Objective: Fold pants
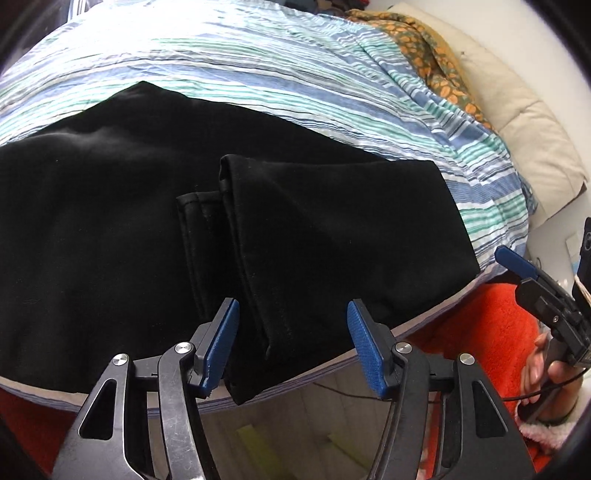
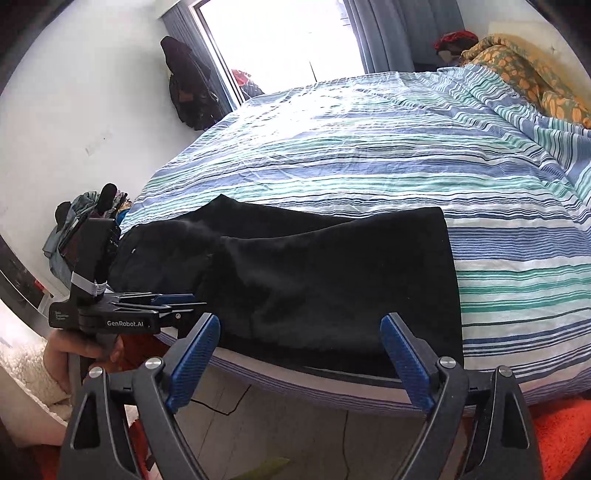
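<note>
Striped bed (image 2: 369,147), white walls (image 2: 92,110), bright window (image 2: 280,37) w/ grey curtains (image 2: 384,33), pale floor (image 2: 295,435), orange rug (image 1: 480,332).

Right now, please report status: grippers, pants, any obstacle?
Left hand-held gripper open, empty. Right hand-held gripper open, empty. Black pants folded over on striped bed, hems at near edge. No obstacle seen.
</note>
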Motion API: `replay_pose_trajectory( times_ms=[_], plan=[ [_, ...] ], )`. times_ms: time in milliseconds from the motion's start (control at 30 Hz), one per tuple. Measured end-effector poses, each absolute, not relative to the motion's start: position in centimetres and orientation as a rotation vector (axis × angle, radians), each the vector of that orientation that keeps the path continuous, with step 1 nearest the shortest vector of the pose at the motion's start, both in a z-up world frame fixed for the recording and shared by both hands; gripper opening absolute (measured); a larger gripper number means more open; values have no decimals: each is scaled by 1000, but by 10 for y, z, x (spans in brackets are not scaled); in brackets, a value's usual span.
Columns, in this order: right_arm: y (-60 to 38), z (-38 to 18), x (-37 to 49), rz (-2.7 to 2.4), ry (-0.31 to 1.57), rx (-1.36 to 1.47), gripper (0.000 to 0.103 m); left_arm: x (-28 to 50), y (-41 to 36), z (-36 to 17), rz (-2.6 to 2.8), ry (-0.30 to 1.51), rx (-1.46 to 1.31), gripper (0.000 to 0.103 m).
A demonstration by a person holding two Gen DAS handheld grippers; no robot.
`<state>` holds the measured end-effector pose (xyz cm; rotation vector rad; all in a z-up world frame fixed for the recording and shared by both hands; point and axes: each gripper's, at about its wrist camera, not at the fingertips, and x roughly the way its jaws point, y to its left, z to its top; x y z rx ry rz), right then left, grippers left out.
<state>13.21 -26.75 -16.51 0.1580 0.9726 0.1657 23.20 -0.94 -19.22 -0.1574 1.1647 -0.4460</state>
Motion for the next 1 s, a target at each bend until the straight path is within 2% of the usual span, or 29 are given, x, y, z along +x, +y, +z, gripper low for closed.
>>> replay_pose_trajectory(
  times_ms=[33, 67, 100, 133, 267, 400, 467, 567, 633, 667, 733, 767, 800, 867, 900, 933, 1000],
  plan=[
    [-268, -166, 134, 166, 970, 157, 88, 232, -11, -193, -435, 1169, -143, 40],
    [-266, -166, 136, 168, 967, 156, 88, 233, -11, -194, -409, 1176, -127, 29],
    [-261, -164, 136, 170, 962, 153, 88, 234, -11, -195, -387, 1182, -128, 12],
    [-261, -163, 136, 168, 955, 150, 88, 234, -9, -192, -375, 1182, -147, 7],
    [-263, -158, 132, 158, 933, 143, 88, 218, -7, -172, -344, 1138, -94, 4],
    [-267, -164, 134, 145, 951, 166, 88, 211, -3, -199, -292, 1234, -91, 4],
    [-269, -168, 138, 142, 970, 181, 88, 214, -4, -200, -309, 1245, -102, 7],
    [-270, -172, 139, 137, 986, 184, 88, 215, 0, -180, -349, 1199, -145, 28],
    [-272, -172, 138, 138, 983, 184, 88, 216, 12, -167, -325, 1131, -187, 69],
    [-273, -172, 138, 138, 982, 184, 88, 218, 16, -164, -313, 1111, -197, 73],
    [-273, -174, 139, 137, 985, 189, 88, 230, 17, -172, -322, 1145, -191, 72],
    [-273, -175, 139, 138, 989, 192, 88, 237, 16, -178, -322, 1175, -176, 69],
    [-272, -176, 139, 139, 991, 195, 88, 243, 13, -187, -322, 1205, -161, 60],
    [-272, -177, 140, 142, 994, 195, 88, 249, 7, -194, -311, 1228, -136, 55],
    [-271, -176, 140, 142, 991, 192, 88, 251, 4, -193, -305, 1219, -124, 49],
    [-271, -175, 139, 140, 987, 189, 88, 252, 4, -192, -306, 1214, -112, 28],
    [-272, -173, 137, 135, 977, 188, 88, 256, -1, -189, -310, 1216, -100, 13]
  ],
)
